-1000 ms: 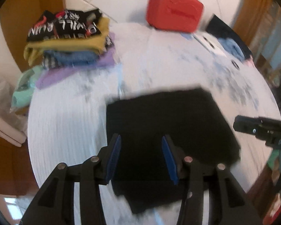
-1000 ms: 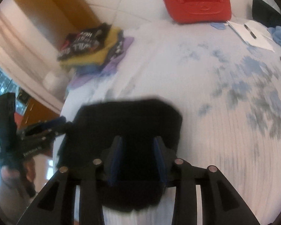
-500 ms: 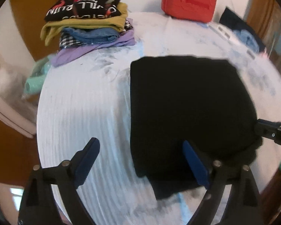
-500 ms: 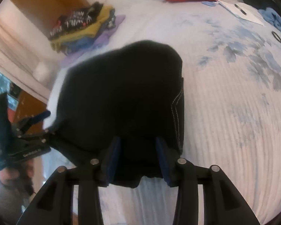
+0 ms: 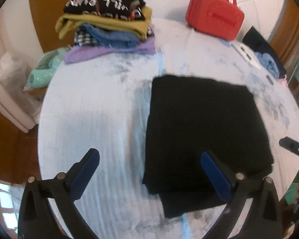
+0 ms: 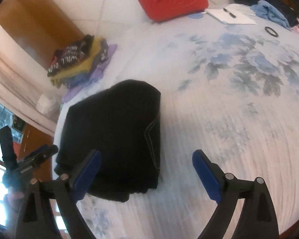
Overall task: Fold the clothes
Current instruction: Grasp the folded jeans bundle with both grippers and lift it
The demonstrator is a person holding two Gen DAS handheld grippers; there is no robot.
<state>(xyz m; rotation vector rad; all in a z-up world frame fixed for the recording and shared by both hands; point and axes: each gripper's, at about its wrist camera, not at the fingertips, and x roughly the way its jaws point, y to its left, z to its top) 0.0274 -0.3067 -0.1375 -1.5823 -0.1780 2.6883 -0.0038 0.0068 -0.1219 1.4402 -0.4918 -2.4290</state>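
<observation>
A folded black garment [image 5: 205, 127] lies flat on the white, blue-flowered bed cover [image 5: 93, 107]; it also shows in the right wrist view [image 6: 113, 131]. My left gripper [image 5: 149, 171] is open and empty, hovering over the garment's near left edge. My right gripper [image 6: 146, 171] is open and empty, above the garment's near right edge. A stack of folded clothes [image 5: 107, 22] sits at the far left of the bed, also in the right wrist view [image 6: 79, 59].
A red case [image 5: 215, 14] stands at the far edge of the bed. Papers with a pen [image 6: 231, 16], a black ring [image 6: 271, 31] and loose blue and dark clothes [image 6: 271, 14] lie at the far right. Wooden furniture [image 5: 2, 139] borders the left side.
Both grippers have opened and let go of the black garment, which now lies folded on the bed. Both have drawn back and up from it.
</observation>
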